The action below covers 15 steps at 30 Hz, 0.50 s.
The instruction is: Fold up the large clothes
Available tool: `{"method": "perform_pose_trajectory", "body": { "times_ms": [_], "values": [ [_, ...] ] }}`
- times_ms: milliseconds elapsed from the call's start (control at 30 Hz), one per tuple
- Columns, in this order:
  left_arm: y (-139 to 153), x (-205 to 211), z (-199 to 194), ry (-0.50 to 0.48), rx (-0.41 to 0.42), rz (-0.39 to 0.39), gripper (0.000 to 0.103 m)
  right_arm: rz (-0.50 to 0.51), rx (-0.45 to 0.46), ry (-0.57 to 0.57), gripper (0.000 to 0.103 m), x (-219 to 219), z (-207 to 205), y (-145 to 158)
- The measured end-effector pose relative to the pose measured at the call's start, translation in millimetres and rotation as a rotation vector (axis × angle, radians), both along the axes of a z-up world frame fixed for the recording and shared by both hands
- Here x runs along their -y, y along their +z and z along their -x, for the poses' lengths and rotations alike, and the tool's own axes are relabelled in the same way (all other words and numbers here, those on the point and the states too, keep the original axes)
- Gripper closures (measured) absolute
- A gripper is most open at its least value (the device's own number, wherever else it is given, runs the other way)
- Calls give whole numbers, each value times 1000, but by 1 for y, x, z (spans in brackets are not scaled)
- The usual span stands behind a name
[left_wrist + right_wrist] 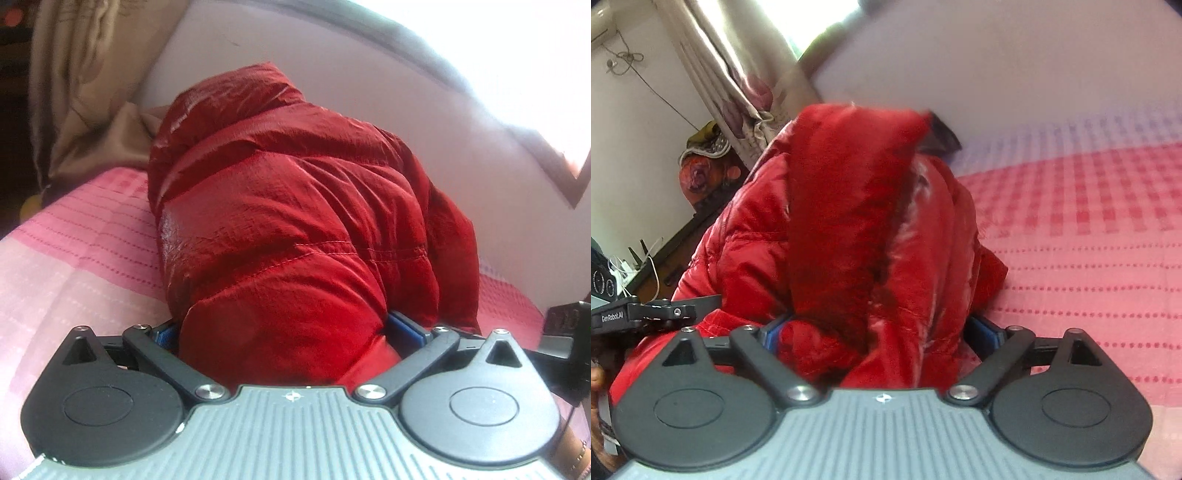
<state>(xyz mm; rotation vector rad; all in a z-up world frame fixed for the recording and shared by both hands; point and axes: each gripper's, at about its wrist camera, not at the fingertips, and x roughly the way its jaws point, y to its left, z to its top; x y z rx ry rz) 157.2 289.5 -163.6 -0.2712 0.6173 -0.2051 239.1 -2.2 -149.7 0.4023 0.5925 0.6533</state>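
A shiny red puffer jacket (295, 221) lies bunched on a pink bedspread (74, 240). My left gripper (284, 332) has its blue pads spread wide around a thick fold of the jacket, which fills the gap and hides the fingertips. My right gripper (875, 328) likewise holds a thick bunch of the red jacket (857, 229) between its blue pads; a raised fold stands up in front of it. The left gripper's body (646, 314) shows at the left edge of the right wrist view, and the right gripper's body (569, 332) shows at the right edge of the left wrist view.
The pink checked bedspread (1089, 258) stretches to the right. A pale wall or headboard (369, 92) stands behind the jacket. Beige curtains (85, 74) hang at the left. A floral curtain (746, 92), a cluttered side table (635, 266) and a flowered bundle (701, 173) are beside the bed.
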Motion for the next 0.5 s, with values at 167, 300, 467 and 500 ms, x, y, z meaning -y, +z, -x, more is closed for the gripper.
{"method": "perform_pose_trajectory", "body": {
  "times_ms": [167,300,467,500],
  "values": [
    [5,-2,17,49,21,8,0,-18,48,-33,10,11,16,17],
    [13,3,28,73,34,-14,0,-3,112,-61,10,18,29,33],
    [36,31,62,139,175,-255,0,18,233,-96,10,23,58,56],
    [40,38,68,159,197,-309,0,35,255,-100,10,21,64,59]
  ]
}}
